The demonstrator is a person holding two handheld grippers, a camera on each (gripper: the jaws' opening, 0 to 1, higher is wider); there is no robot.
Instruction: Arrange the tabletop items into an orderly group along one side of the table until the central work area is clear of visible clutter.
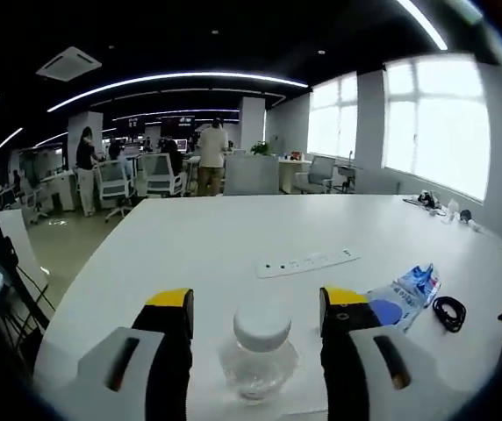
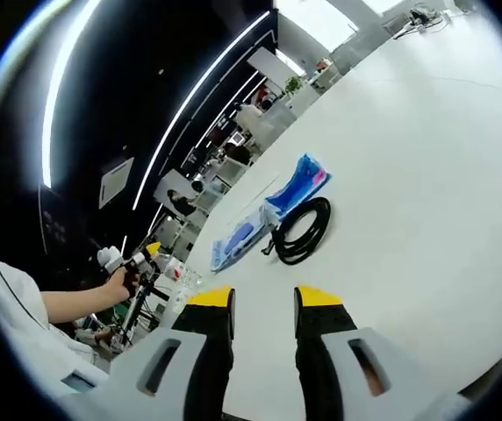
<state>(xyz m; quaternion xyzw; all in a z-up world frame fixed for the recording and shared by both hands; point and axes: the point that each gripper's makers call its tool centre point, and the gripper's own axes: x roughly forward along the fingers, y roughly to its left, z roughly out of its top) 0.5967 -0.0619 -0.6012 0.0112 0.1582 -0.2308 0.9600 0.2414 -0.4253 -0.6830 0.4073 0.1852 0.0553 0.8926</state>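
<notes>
On the white table (image 1: 207,237) a clear plastic bottle (image 1: 261,349) with a white cap stands between the jaws of my left gripper (image 1: 257,303). The jaws are open, with a gap on each side of the bottle. Past it lies a white power strip (image 1: 308,262). To the right are a blue packet (image 1: 409,294) and a black cable coil (image 1: 449,312). In the right gripper view the cable coil (image 2: 304,230) and the blue packet (image 2: 273,210) lie ahead of my right gripper (image 2: 264,300), which is open and holds nothing.
Small items and cables (image 1: 431,202) sit at the table's far right by the windows. Office chairs (image 1: 159,174) and people stand beyond the far edge. A hand (image 2: 115,282) holds the left gripper (image 2: 148,254) at the left of the right gripper view.
</notes>
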